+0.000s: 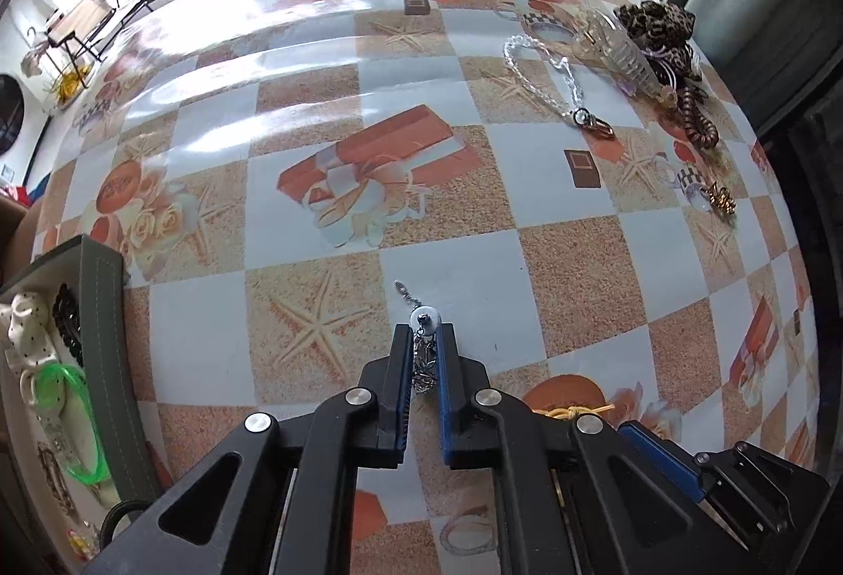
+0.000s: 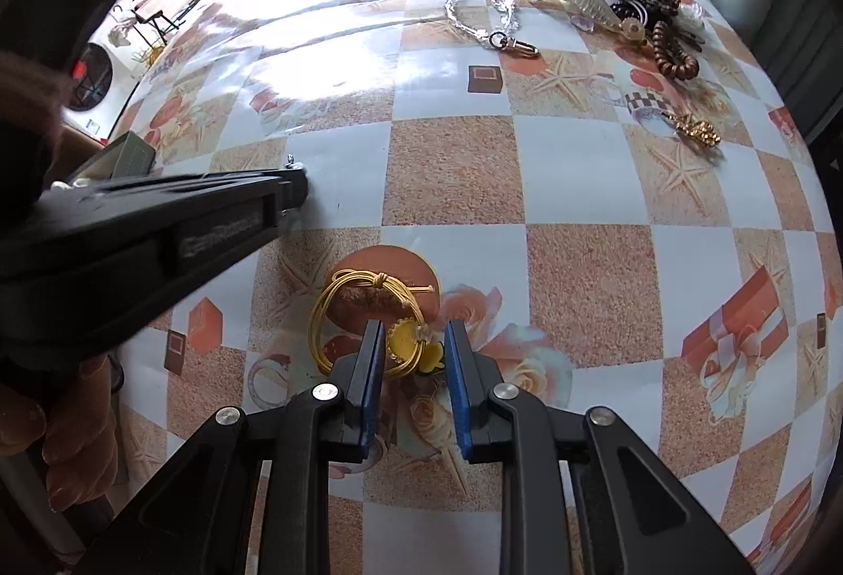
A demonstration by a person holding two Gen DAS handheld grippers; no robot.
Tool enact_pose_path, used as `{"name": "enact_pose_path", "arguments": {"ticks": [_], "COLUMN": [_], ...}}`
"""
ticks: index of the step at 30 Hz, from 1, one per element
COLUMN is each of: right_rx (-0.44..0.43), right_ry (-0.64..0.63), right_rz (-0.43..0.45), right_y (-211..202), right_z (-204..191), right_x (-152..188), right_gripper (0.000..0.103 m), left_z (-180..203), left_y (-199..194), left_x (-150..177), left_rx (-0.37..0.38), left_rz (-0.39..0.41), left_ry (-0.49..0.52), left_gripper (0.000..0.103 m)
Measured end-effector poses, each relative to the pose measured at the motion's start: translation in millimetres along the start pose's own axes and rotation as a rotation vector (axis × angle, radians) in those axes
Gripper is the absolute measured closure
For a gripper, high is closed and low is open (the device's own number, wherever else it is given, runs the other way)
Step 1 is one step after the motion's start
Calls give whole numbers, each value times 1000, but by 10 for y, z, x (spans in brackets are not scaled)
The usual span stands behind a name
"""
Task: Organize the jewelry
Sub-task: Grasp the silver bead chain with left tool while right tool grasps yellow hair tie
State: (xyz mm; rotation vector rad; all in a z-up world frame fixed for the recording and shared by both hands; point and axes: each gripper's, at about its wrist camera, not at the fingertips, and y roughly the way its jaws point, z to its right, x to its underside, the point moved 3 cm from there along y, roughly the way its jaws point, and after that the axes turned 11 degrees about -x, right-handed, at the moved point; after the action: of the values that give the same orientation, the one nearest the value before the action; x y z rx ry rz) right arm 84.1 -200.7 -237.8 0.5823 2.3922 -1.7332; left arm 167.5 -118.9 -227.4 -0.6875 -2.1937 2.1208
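Observation:
My left gripper (image 1: 424, 330) is shut on a silver chain with a white bead (image 1: 424, 315); the chain's clasp end trails onto the table ahead. It also shows from the side in the right wrist view (image 2: 295, 185). My right gripper (image 2: 412, 335) is open, its fingers on either side of a yellow flower charm (image 2: 404, 342) on a yellow cord hair tie (image 2: 337, 306) lying on the table. A grey-green jewelry box (image 1: 103, 364) stands at the left, holding a green bangle (image 1: 79, 422), a black hair tie (image 1: 67, 324) and a white dotted scrunchie (image 1: 23, 330).
On the far right of the table (image 1: 448, 259) lie a clear bead strap with a clasp (image 1: 548, 74), a clear claw clip (image 1: 627, 53), a leopard scrunchie (image 1: 658, 24), a brown coil tie (image 1: 698, 122) and a gold brooch (image 1: 722, 198).

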Motion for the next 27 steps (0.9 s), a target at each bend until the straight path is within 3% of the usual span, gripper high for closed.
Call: {"name": "enact_pose_path", "arguments": {"ticks": [10,27], "right_rx": [-89,-109], "right_ry": [59,46], "right_rz": [-13,-22], "right_y": [-205,-593], "right_z": [20,-213], "right_x": [-63,-141], "right_gripper": [79,78], "left_z": [-187,-592], "left_y": [-306,-788], "left_x": [178,512], "left_rx": [22,24], "left_rz": [28,38], "left_ry": [-47,-150], "left_gripper": [91,91]}}
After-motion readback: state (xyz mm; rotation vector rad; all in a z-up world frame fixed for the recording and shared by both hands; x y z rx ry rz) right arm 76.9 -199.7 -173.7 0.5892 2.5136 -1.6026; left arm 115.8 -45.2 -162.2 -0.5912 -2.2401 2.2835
